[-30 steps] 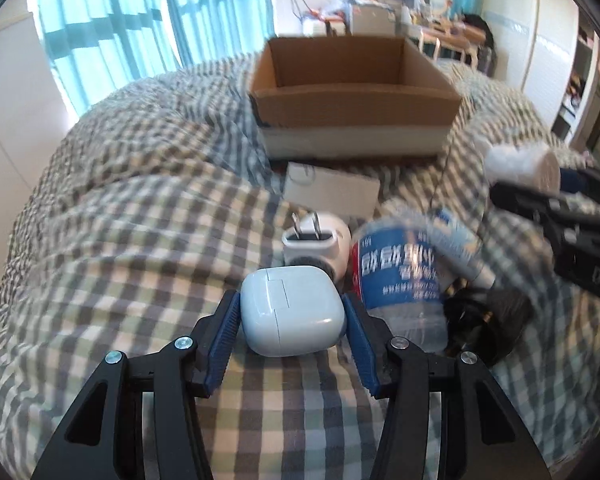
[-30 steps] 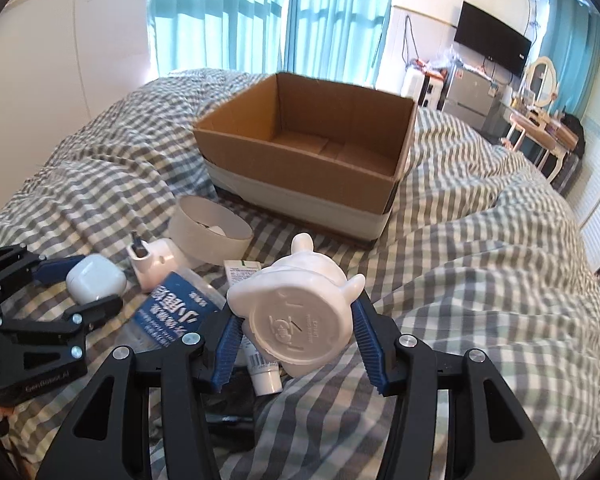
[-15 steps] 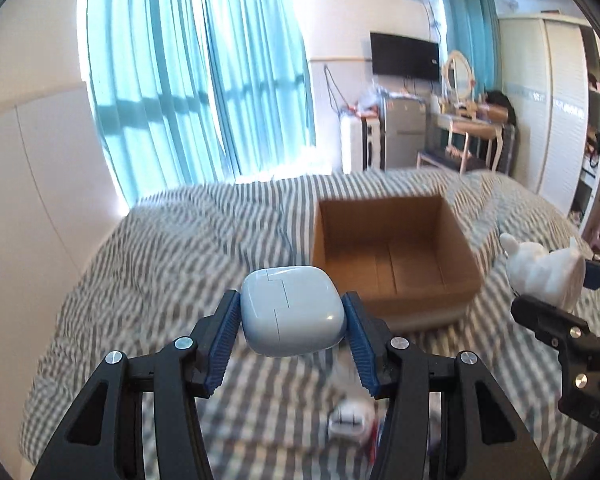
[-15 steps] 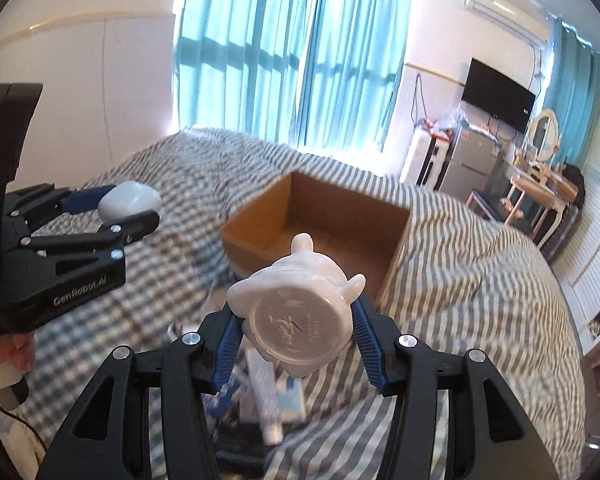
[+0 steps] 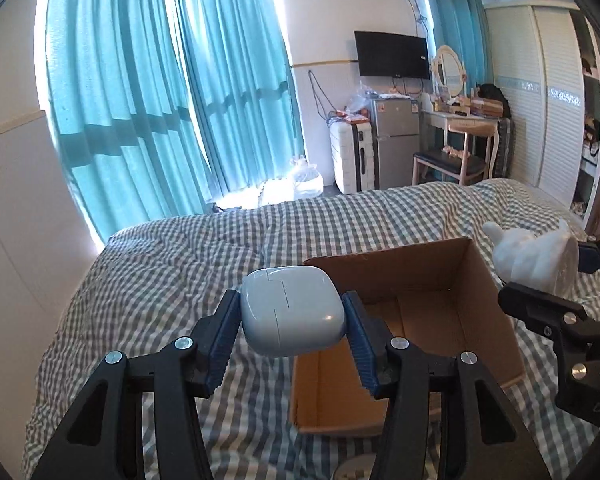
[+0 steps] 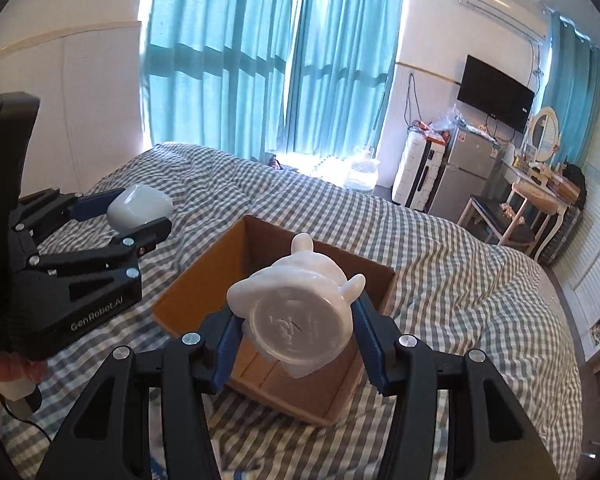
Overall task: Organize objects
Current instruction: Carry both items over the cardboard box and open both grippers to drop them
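Left gripper: you gripped the case, level with the box's left wall | Right gripper: you clamped the figurine base-first over the box's near edge, nearer its opening | box mid-bed

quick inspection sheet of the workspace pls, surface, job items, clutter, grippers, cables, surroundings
surface: bed in a grey checked cover, rumpled.
job's things: white earbud case and white figurine, both held in the air; open cardboard box on the bed, nothing seen inside.
clutter: white round item at the bottom edge, only partly in view.
grippers: left gripper shut on the case; right gripper shut on the figurine, over the box.
cables: thin dark cord below the hand.
surroundings: teal curtains, television, small fridge.
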Action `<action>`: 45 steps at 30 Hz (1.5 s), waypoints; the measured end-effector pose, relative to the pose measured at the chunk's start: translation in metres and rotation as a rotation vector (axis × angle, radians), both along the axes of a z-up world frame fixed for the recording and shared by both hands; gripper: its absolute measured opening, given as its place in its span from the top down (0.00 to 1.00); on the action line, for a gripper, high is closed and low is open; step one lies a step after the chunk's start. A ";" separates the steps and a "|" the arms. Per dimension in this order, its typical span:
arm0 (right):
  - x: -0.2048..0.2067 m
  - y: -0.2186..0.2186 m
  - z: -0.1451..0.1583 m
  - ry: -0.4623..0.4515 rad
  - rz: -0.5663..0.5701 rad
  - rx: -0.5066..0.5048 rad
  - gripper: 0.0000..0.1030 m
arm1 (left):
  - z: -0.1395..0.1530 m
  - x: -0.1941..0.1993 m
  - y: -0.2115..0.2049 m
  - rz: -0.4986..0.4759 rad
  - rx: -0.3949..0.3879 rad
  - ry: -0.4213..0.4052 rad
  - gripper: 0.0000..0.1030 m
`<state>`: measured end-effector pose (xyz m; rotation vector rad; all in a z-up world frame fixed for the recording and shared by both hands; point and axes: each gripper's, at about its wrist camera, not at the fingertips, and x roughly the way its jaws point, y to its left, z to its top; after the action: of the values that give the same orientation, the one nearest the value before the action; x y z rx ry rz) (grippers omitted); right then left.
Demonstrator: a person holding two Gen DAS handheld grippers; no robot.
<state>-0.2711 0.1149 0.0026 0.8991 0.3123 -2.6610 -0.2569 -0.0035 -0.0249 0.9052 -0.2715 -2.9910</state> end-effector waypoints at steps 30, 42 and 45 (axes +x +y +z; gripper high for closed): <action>-0.078 0.024 -0.061 -0.090 -0.015 -0.025 0.40 | -0.095 -0.066 0.037 -0.115 -0.039 -0.224 0.32; -0.012 0.041 0.022 0.034 -0.078 -0.087 0.28 | -0.023 -0.011 0.025 -0.099 -0.031 -0.112 0.06; 0.013 0.043 0.047 0.072 -0.082 -0.089 0.25 | -0.001 0.006 0.014 -0.076 0.004 -0.099 0.04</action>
<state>-0.2582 0.1575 0.0498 0.8067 0.1754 -2.7626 -0.2507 0.0105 -0.0257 1.0698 -0.3085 -3.0206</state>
